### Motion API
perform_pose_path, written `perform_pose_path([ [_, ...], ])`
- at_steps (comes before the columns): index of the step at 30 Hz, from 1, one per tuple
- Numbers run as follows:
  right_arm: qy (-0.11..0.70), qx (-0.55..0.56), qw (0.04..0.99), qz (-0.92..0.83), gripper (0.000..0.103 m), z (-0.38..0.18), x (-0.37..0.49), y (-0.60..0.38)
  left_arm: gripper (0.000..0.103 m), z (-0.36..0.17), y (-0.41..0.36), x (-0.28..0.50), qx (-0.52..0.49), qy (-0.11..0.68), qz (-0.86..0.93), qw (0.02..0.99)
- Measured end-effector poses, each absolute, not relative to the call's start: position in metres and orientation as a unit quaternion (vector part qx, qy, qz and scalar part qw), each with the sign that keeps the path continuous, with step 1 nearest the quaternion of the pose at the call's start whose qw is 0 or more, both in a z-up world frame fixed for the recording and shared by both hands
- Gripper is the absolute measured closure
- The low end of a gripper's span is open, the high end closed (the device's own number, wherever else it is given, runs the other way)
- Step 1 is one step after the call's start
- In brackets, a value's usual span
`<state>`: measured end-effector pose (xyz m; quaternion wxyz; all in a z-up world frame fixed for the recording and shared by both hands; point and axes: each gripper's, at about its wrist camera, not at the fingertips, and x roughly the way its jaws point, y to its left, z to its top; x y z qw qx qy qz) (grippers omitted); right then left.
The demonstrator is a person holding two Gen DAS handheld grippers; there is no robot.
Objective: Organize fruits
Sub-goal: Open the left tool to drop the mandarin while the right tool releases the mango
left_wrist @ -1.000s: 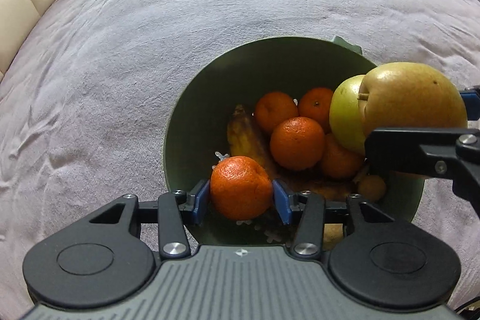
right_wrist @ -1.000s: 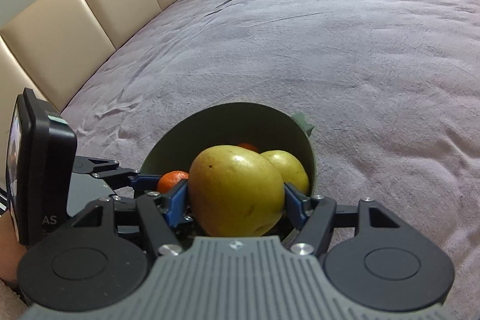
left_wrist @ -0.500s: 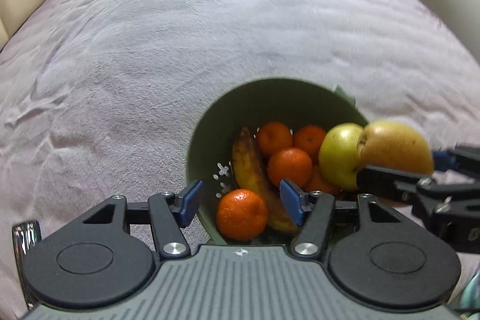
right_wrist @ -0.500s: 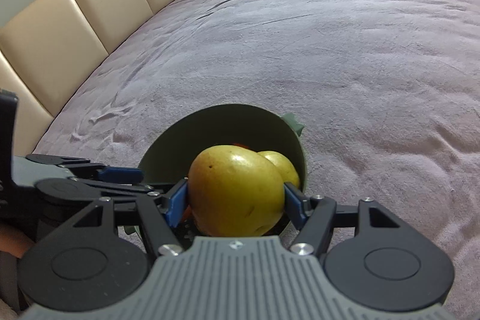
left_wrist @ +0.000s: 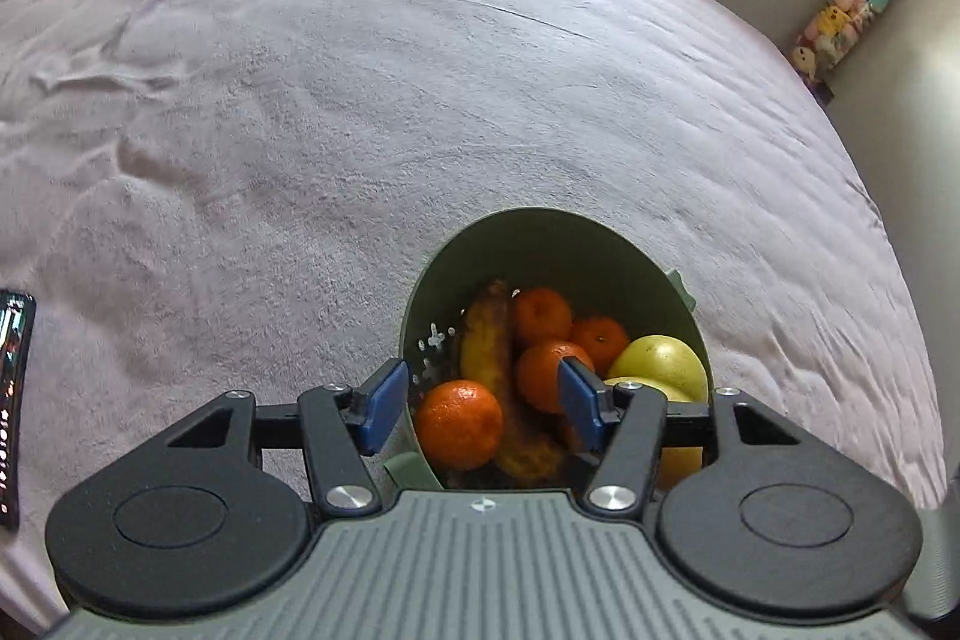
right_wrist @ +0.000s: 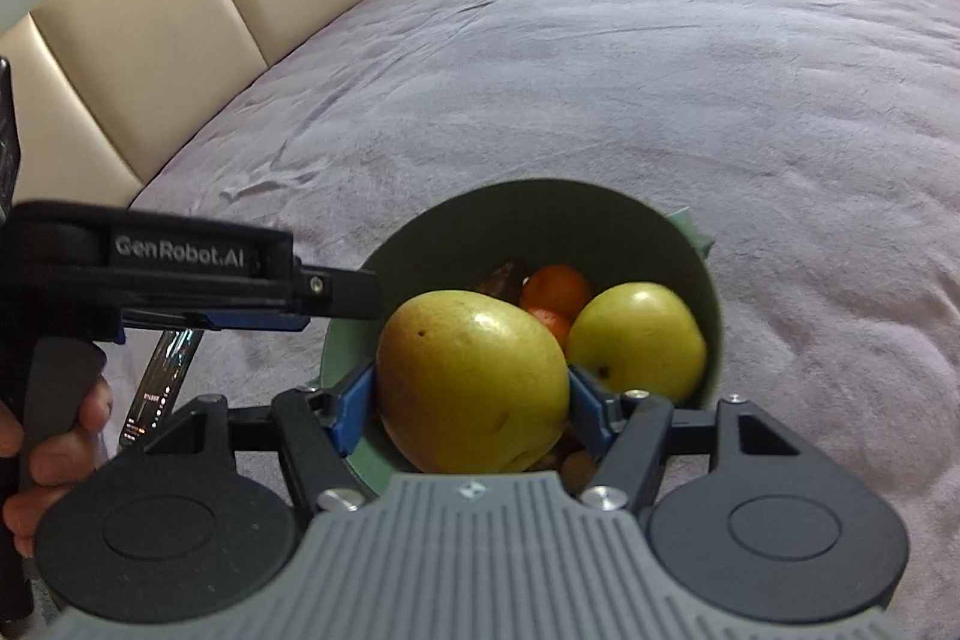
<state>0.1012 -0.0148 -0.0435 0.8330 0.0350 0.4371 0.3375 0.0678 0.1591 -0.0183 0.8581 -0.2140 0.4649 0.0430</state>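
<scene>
Fruit gathering near its end — green bowl (left_wrist: 558, 244) on the bed already holds mandarins (left_wrist: 459, 424), a banana (left_wrist: 486, 346) and an apple (right_wrist: 636, 340); left gripper (left_wrist: 480, 406) empty, jaws just opened, parted; right gripper (right_wrist: 471, 400) clamps a pear (right_wrist: 471, 382) over the bowl — judged last to drop.

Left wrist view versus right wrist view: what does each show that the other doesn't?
Only the left wrist view shows the left gripper from behind, jaws open and empty above the tangerine in the bowl, plus the banana's full length and the stacked toys in the corner.

Only the right wrist view shows the right gripper shut on the large pear, the padded headboard and the hand holding the left gripper.

Both show the green bowl, the green apple, the tangerines, the phone and the bedspread.
</scene>
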Motion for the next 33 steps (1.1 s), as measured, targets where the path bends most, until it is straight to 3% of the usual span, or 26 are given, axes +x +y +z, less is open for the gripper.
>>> perform_pose_path([
  [24,0.452,0.005,0.830,0.326,0.037,-0.082,0.106,0.008,0.036,-0.028,0.150,0.075,-0.191,0.481,0.034,0.855],
  [26,0.455,0.012,0.829,0.325,0.031,-0.079,0.107,0.006,0.036,-0.025,0.149,0.074,-0.190,0.474,0.031,0.859],
  [33,0.434,0.009,0.837,0.334,0.024,-0.057,0.097,0.002,0.035,-0.004,0.135,0.064,-0.167,0.436,0.009,0.884],
])
